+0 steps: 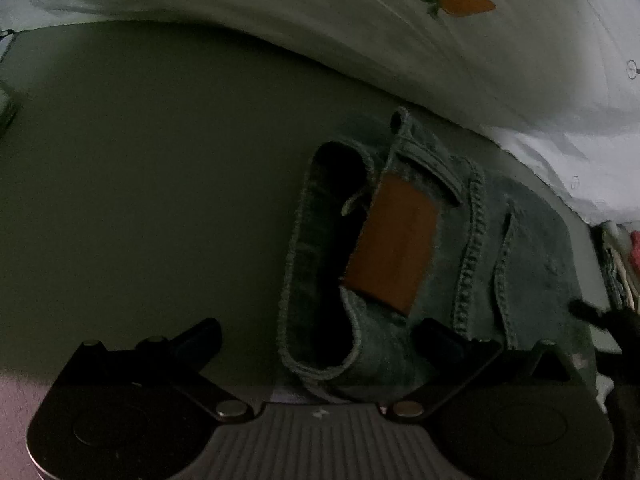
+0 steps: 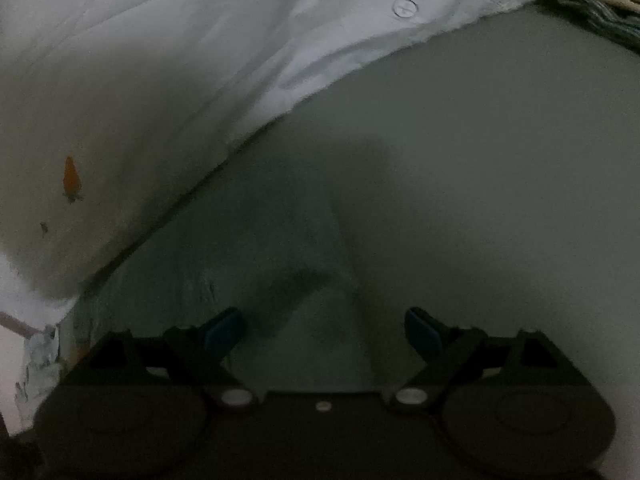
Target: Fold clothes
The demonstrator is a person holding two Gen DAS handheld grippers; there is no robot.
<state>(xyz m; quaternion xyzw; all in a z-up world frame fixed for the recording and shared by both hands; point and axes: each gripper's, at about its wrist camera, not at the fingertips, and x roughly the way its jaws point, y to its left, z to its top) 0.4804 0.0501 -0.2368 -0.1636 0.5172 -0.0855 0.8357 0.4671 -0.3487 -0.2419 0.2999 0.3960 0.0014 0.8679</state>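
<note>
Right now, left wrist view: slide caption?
Open left gripper above denim jeans, brown waistband patch showing.

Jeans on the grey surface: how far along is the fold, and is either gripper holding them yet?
Done: the jeans lie on the grey surface, waistband and brown patch facing up; whether any fold is made cannot be told. In hand: nothing. The left gripper is open over the waistband, the right gripper open over blurred denim. Left: grasping and folding. A white carrot-print cloth lies behind.
</note>
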